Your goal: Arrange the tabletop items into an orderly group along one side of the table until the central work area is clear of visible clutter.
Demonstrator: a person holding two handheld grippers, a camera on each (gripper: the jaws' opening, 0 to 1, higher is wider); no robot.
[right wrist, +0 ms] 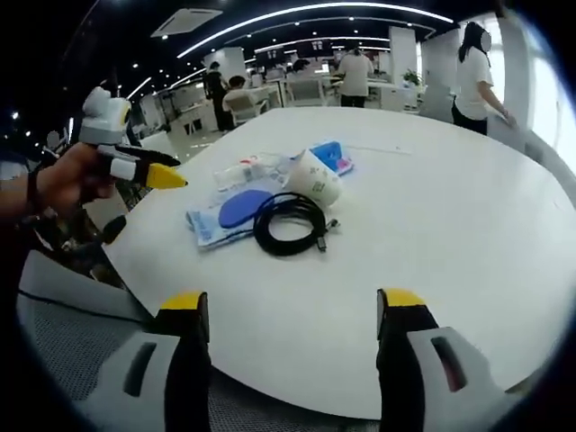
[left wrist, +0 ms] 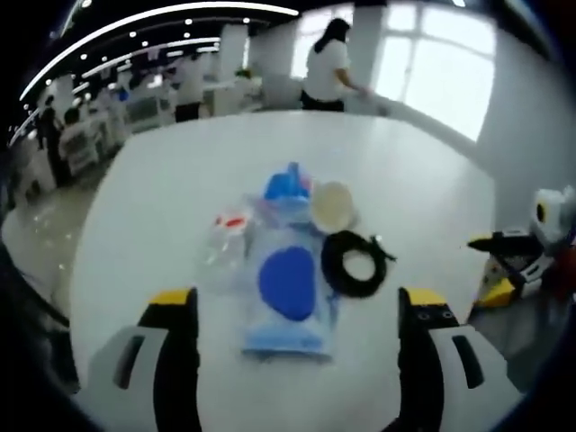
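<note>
Left gripper (left wrist: 297, 310) and right gripper (right wrist: 294, 310) (jaws apart); coiled cable (right wrist: 290, 222) mid-table

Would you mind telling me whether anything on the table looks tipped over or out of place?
The paper cup lies on its side, resting against the blue-and-clear plastic pouch beside the coiled black cable. Nothing looks spilled.

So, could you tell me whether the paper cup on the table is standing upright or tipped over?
Tipped over: the paper cup lies on its side by the coiled black cable, its open mouth showing in the left gripper view.
</note>
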